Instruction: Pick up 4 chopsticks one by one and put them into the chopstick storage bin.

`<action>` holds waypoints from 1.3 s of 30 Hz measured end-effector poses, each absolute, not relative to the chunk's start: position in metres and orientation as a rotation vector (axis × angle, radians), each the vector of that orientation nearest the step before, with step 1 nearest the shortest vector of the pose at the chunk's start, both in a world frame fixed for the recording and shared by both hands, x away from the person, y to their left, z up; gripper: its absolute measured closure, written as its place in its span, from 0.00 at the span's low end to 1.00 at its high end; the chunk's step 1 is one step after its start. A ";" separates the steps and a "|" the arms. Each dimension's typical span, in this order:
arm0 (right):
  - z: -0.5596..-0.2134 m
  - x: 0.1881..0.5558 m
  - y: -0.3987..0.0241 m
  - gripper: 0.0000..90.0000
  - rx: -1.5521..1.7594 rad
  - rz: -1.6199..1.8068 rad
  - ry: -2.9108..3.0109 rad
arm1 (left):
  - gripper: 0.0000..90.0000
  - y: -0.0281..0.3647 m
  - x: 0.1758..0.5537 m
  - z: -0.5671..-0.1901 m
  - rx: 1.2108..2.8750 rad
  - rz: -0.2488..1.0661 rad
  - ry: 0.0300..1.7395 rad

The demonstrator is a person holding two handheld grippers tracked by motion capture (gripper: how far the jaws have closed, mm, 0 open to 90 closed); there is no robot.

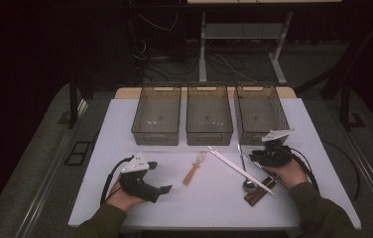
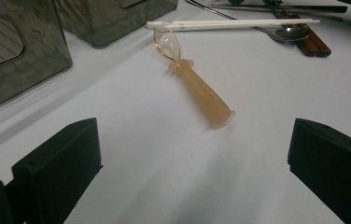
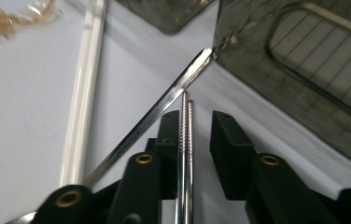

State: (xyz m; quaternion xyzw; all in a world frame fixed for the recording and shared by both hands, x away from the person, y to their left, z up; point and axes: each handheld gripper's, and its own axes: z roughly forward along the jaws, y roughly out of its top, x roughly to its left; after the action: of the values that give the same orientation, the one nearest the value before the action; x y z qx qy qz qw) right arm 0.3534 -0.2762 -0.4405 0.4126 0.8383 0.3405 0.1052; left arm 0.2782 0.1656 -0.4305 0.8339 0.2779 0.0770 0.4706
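Metal chopsticks lie loosely between the right gripper's parted, unclenched fingers, so lifting now risks dropping them

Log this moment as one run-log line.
left claw: open, facing amber spoon | right claw: open around metal chopsticks, not clamped | bins: nothing inside

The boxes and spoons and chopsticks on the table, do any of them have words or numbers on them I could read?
No readable text anywhere.
Three smoky plastic bins: plain ribbed walls, no label.
Amber-handled spoon: no marking.
White chopsticks, metal spoon, metal chopsticks between the right gripper jaws: bare.
Left gripper: black pads, no print.
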 end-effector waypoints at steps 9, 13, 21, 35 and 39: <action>-0.421 0.340 -0.292 0.56 1.236 1.145 2.430 | 0.01 0.166 0.278 -0.430 2.038 0.185 0.681; -0.412 0.325 -0.302 0.52 1.216 1.177 2.438 | 0.01 0.165 0.278 -0.430 2.035 0.186 0.681; -0.408 0.292 -0.323 0.53 1.163 1.154 2.468 | 0.01 0.166 0.279 -0.430 2.030 0.181 0.675; -0.417 0.258 -0.360 0.75 1.217 1.066 2.482 | 0.01 0.165 0.279 -0.431 2.035 0.180 0.674; -0.420 0.253 -0.368 0.79 1.240 1.046 2.486 | 0.01 0.165 0.279 -0.430 2.035 0.181 0.673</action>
State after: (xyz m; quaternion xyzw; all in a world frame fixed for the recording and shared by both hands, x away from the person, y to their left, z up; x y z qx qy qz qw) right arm 0.2525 -0.3680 -0.4203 0.4162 0.8343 0.3510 0.0866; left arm 0.2790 0.1648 -0.4303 0.8325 0.2753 0.0739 0.4751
